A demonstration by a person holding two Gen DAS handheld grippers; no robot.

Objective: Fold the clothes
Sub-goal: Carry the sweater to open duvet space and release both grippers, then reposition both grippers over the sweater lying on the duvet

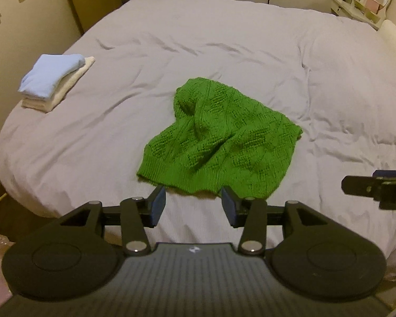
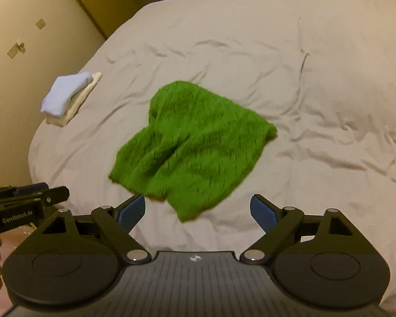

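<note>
Bed (image 1: 224,52) under a wide pale grey quilt, carrying everything. Rumpled bright green knitted garment (image 1: 219,142) mid-bed, long axis slanting from near-left hem to far-right corner. Small folded stack, pale blue on cream (image 1: 55,82), well apart at far left. Left claw (image 1: 192,207) partly spread, empty, just short of the ribbed hem, likely nearer. Right claw (image 2: 198,211) spread wide, empty, near the garment's front corner.

A: Clearance on the bed (image 1: 224,52)?

B: Open duvet on all sides of the green knitted garment (image 1: 219,137). The only other obstruction is a folded stack (image 1: 55,82) near the left edge, well apart.

A: Perimeter?

B: Wall (image 2: 26,79) close along the left side.
</note>
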